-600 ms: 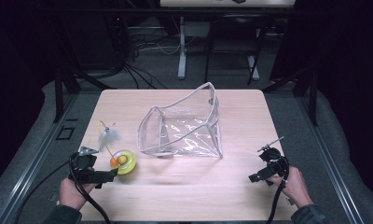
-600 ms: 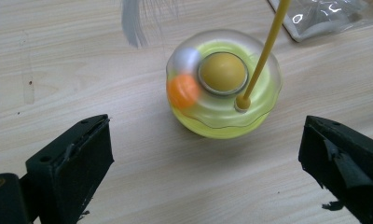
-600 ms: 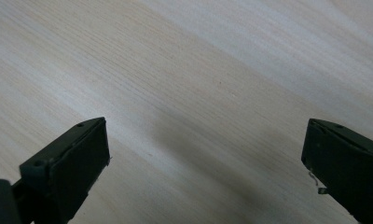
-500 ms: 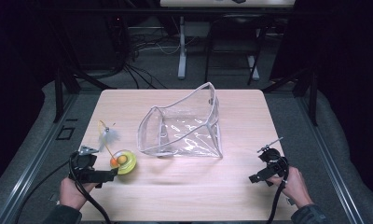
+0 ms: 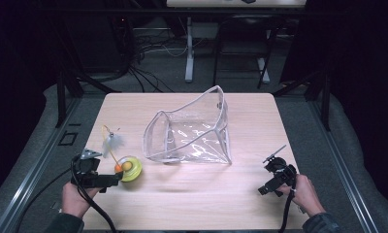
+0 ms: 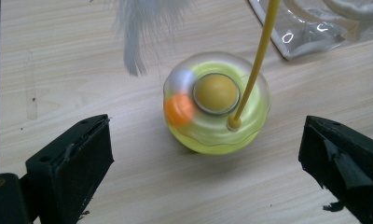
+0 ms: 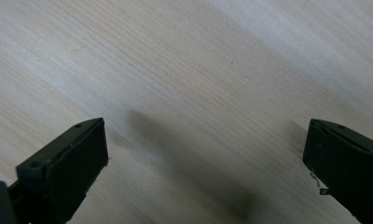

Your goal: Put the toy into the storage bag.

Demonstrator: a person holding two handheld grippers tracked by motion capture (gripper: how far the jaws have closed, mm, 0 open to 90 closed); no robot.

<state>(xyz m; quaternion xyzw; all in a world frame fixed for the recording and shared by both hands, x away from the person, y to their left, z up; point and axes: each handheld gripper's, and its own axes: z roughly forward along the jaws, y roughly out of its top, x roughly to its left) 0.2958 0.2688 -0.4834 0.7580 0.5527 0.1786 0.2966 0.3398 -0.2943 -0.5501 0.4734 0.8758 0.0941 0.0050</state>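
The work in hand looks to be at its very beginning: the left gripper (image 6: 201, 163) is lined up on a yellow-green cat toy (image 6: 217, 102), but nothing is grasped yet. In the left gripper view the toy stands on the table (image 6: 58, 60) just ahead of the jaws and centred in the wide gap between them, and neither jaw touches it, so this gripper is released and spread wide. The toy is a clear-domed round base with an orange ball (image 6: 179, 109) and a paler one in its ring, and a thin yellow wand (image 6: 257, 60) rises from the base and carries a white feather (image 6: 138, 32), which hangs beyond the jaws and to their left. The balls are blurred, so they may be rolling. Farther ahead and to the right of the toy lies a clear plastic pouch (image 5: 192, 133), propped open with its mouth facing the left gripper's side; it appears to hold nothing. The right gripper (image 7: 205, 163) is also released, its jaws wide apart over bare wood, well apart from both toy and pouch. Judging by this layout, the likely aim is to put the toy into the pouch; closing on the toy, lifting it and carrying it in all remain to be done.
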